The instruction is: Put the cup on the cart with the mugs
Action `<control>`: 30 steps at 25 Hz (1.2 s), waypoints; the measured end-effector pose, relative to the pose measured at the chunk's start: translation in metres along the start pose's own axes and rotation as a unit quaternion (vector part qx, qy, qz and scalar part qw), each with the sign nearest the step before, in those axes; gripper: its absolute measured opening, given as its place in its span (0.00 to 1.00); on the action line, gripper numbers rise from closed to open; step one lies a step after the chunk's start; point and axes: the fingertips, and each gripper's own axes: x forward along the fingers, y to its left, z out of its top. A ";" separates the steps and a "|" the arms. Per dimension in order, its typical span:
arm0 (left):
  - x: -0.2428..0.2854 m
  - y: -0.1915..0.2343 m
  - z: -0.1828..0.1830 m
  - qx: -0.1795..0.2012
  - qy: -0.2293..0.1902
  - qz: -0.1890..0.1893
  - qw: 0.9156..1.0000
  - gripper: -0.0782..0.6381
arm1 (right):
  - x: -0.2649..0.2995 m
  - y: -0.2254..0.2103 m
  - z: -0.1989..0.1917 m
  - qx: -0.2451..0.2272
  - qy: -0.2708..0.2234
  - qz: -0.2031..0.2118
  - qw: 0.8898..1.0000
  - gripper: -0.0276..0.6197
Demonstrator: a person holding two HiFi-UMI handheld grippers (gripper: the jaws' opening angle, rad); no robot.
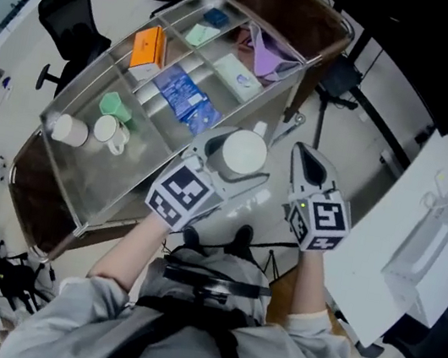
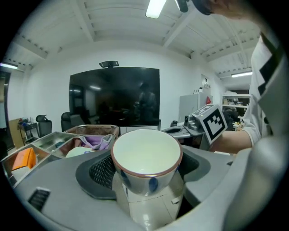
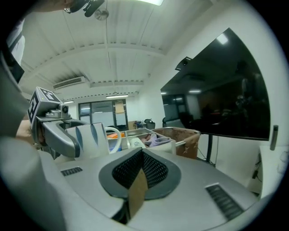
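Observation:
A white cup (image 1: 243,152) with blue marks and a brown rim sits upright between the jaws of my left gripper (image 1: 247,168), which is shut on it. In the left gripper view the cup (image 2: 145,155) fills the middle and its inside is bare. The right gripper view shows the same cup (image 3: 90,139) from the side, with its white handle. My right gripper (image 1: 303,152) hovers beside it on the right, jaws together, holding nothing. The metal cart (image 1: 96,74) lies ahead and to the left. Two white mugs (image 1: 110,132) and a green mug (image 1: 115,103) stand in its near-left compartment.
The cart's other compartments hold an orange box (image 1: 148,47), blue packets (image 1: 186,94) and a purple cloth (image 1: 272,54). A brown bin (image 1: 300,16) adjoins its far end. An office chair (image 1: 70,18) stands left; a white table (image 1: 422,226) is at right. A large dark screen (image 2: 115,97) hangs ahead.

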 end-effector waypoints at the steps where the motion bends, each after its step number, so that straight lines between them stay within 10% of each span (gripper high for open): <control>1: -0.012 0.008 0.000 -0.002 -0.002 0.011 1.000 0.67 | 0.007 0.015 0.004 -0.006 0.001 0.016 1.000 0.05; 14: -0.189 0.107 -0.043 -0.049 -0.002 0.176 0.983 0.67 | 0.081 0.204 0.050 -0.058 -0.004 0.195 0.979 0.05; 30: -0.327 0.203 -0.141 -0.131 0.004 0.356 0.925 0.67 | 0.125 0.394 0.043 -0.117 0.052 0.364 0.923 0.05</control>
